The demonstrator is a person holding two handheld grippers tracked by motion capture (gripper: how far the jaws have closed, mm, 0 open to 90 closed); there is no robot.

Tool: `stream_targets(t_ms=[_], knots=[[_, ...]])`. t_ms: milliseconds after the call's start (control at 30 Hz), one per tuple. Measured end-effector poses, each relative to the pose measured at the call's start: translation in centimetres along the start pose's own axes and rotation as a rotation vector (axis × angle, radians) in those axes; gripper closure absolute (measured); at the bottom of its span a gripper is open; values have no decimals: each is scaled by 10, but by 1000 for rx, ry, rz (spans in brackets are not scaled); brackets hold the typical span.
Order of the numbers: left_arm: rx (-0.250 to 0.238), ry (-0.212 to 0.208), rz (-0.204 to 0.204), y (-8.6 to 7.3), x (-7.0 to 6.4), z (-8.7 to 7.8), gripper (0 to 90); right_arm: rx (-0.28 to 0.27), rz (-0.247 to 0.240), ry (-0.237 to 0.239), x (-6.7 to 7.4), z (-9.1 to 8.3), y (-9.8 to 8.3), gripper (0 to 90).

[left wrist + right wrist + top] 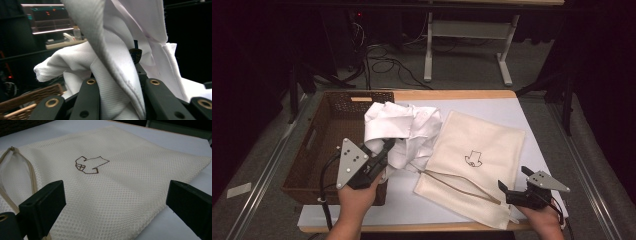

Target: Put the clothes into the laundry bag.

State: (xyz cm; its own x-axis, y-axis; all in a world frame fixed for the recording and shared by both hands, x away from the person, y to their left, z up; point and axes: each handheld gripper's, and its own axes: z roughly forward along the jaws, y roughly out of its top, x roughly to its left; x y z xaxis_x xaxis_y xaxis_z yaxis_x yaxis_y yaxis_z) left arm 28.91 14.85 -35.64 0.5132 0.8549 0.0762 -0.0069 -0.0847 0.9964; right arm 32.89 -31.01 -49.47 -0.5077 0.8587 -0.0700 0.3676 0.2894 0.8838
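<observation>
Brown wicker basket (319, 145) at table's left, white table legs (428, 45) behind

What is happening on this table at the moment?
A person works with a gripper in each hand. The left gripper is shut on a white garment and holds it up between the brown wicker basket and the cream mesh laundry bag. The right gripper stands open at the bag's near corner. The bag lies flat, its zipper open.

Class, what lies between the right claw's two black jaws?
In the right gripper view, the open right claw has only the flat cream mesh laundry bag between them.
</observation>
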Motion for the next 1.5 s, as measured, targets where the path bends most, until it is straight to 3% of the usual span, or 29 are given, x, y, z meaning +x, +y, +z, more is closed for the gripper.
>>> stream_targets(t_ms=[333,567,667,800,933,1100,1167,1333,1400,1500], knots=[[31,-115,-23,-16,-29,19,747,4,3,6,2,0,0,54],[39,-174,-44,-34,-48,29,745,4,3,36,4,0,1,149],[49,-186,-43,-40,-52,32,743,10,-1,66,8,2,3,194],[64,-192,-38,-47,-56,35,742,42,-22,117,23,6,7,337],[77,-183,-38,-51,-55,38,742,72,-64,171,40,13,11,391],[83,-177,-49,-54,-53,40,741,132,-98,205,52,24,14,435],[82,-176,-50,-54,-53,39,741,158,-137,219,57,29,14,475],[79,-186,-63,-53,-54,38,741,200,-203,211,67,38,18,617],[80,-187,-64,-52,-55,35,741,235,-230,235,70,45,19,735],[77,-183,-64,-53,-57,27,741,228,-228,227,68,50,22,877]])
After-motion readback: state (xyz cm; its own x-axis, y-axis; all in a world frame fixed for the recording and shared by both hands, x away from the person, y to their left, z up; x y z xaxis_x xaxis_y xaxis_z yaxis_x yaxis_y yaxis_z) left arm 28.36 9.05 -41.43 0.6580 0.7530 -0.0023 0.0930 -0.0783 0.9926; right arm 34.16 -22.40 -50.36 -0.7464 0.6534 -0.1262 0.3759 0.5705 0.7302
